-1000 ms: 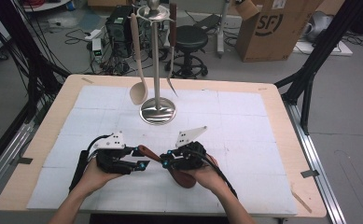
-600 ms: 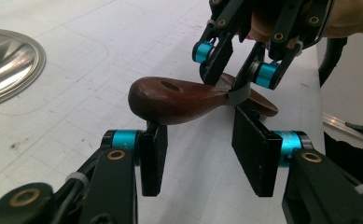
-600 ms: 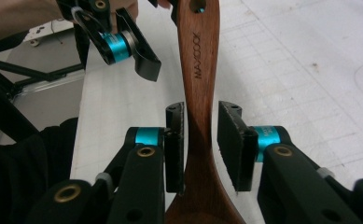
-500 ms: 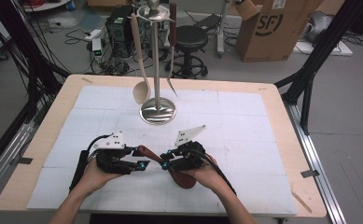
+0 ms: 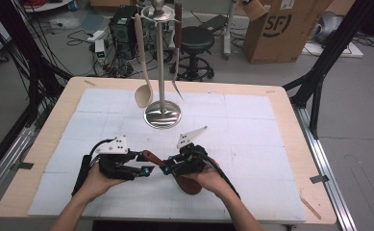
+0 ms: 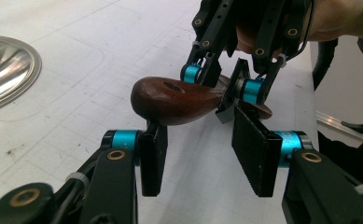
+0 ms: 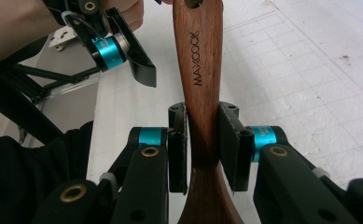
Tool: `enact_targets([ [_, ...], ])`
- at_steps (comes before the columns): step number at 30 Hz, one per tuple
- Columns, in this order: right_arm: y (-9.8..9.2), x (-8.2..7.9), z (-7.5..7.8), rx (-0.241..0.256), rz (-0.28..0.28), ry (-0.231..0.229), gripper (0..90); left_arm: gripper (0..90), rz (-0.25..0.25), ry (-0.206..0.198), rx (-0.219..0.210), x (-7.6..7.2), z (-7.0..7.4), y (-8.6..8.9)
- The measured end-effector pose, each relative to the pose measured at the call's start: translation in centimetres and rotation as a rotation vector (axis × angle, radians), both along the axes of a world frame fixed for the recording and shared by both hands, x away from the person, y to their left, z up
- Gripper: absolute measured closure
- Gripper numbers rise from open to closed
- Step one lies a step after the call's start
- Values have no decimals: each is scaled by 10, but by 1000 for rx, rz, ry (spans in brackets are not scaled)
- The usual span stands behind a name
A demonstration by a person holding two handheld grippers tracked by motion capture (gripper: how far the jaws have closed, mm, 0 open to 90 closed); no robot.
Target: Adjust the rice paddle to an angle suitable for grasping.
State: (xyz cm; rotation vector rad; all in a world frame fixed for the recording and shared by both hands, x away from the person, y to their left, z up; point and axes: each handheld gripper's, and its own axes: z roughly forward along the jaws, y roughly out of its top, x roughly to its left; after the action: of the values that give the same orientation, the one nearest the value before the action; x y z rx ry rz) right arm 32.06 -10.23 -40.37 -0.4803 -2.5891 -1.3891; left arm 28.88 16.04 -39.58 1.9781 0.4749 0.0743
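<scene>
Dark wooden spoon (image 7: 202, 79), handle stamped "MAXCOOK", held low over the near part of the tabletop (image 5: 252, 120), on the person's side of the utensil stand (image 5: 161, 72). The fingers (image 7: 229, 144) of the right gripper (image 7: 203, 149) are clamped on the spoon's handle where it narrows, one pad pressed against each flat side, with the hole-pierced handle end projecting forward beyond them and the wider part running back under the gripper body. In the high view the spoon's bowl shows below the right hand (image 5: 208, 178), and the handle end points across toward the left gripper (image 5: 143, 167). In the left gripper view the rounded handle end (image 6: 170, 99) lies just above and ahead of that gripper's own fingers (image 6: 256, 149), which stand apart; the end sits over the left-hand finger of that view and short of the gap's depth, and whether it touches that finger cannot be told. The left gripper thus grips nothing. The two grippers face each other, tips near together, each held in one hand, forearms entering from the near edge. Farther from the person, the stand rises on its round polished base (image 5: 162, 114), near the tabletop's middle; a pale wooden ladle (image 5: 142, 72) hangs at one side of its post and a dark-handled utensil (image 5: 176, 53) at the other. A white gridded mat (image 5: 252, 144) covers the tabletop under both grippers and the stand.
</scene>
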Motion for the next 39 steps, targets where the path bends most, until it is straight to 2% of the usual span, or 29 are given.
enact_targets([
  [6,-2,0,2,9,-12,-3,747,521,13,-1,-7,0,1,1],
  [13,-8,-1,10,85,-50,1,749,478,16,-3,-5,0,1,0],
  [16,-10,-1,13,112,-69,-2,749,430,26,-6,-1,0,1,0],
  [29,-6,-2,26,189,-111,-45,755,417,23,-8,-10,-1,2,-1],
  [33,-3,-3,28,191,-125,-65,758,417,21,-11,-7,-1,2,-2],
  [39,3,-3,31,220,-135,-94,760,422,11,-11,-2,-2,2,-4],
])
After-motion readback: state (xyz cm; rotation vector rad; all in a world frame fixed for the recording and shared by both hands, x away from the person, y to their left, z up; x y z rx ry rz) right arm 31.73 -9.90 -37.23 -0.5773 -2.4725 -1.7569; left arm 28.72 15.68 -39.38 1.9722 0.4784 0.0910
